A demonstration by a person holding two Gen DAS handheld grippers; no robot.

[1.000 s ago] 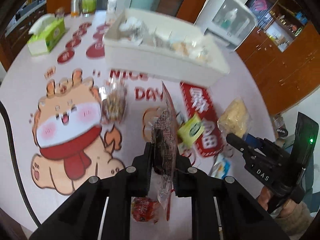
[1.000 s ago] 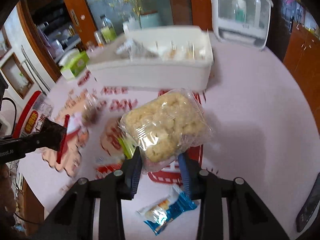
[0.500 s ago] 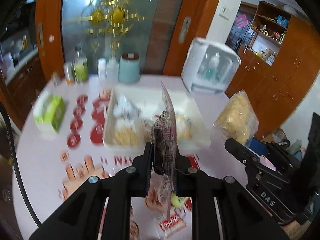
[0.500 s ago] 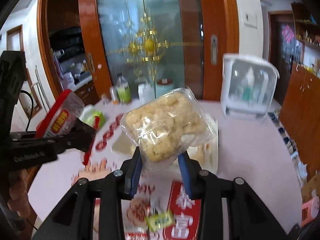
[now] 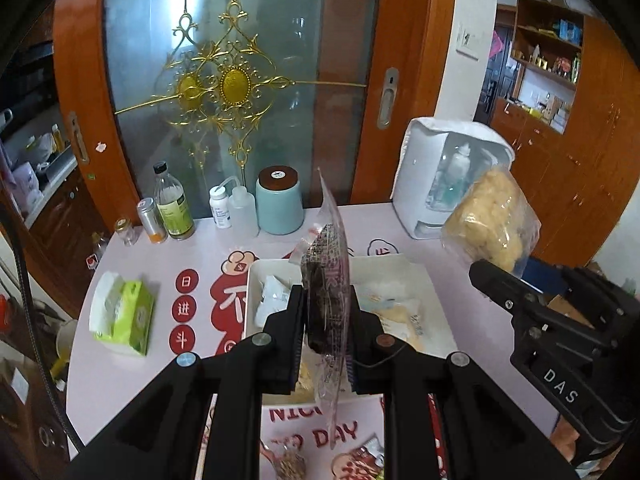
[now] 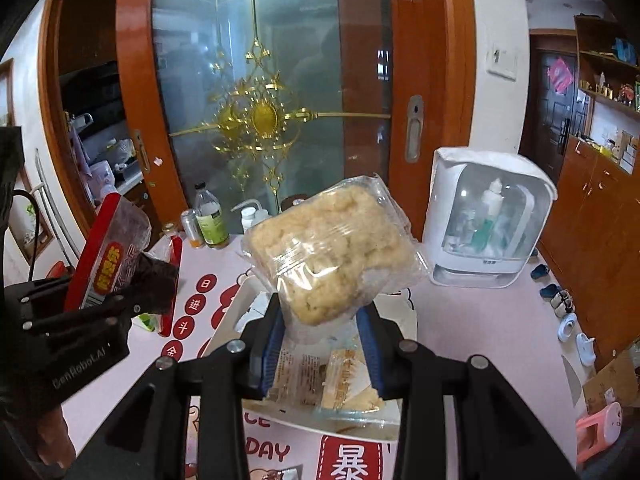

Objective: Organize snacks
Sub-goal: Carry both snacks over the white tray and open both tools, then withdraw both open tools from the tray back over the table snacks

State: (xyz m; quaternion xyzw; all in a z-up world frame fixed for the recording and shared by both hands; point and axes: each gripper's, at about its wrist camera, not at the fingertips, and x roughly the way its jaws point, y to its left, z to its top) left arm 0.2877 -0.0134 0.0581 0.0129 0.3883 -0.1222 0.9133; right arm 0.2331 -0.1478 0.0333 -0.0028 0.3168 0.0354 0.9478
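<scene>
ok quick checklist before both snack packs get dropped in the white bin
1. Left hand-held gripper shut on dark snack packet: ok.
2. Right hand-held gripper shut on yellow puffed snack bag: ok.
3. Both packs over the white bin: ok.
4. Free space in the bin: cannot tell, several packets already inside.
5. The two grippers apart: ok.

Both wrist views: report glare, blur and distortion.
Right wrist view: a blown-out light at the top edge above the glass door, sheen on the yellow snack bag. Left wrist view: a pale bright patch on the door glass, sharp dark snack packet. Both: fisheye bends the door frames, black vignette corners.
</scene>
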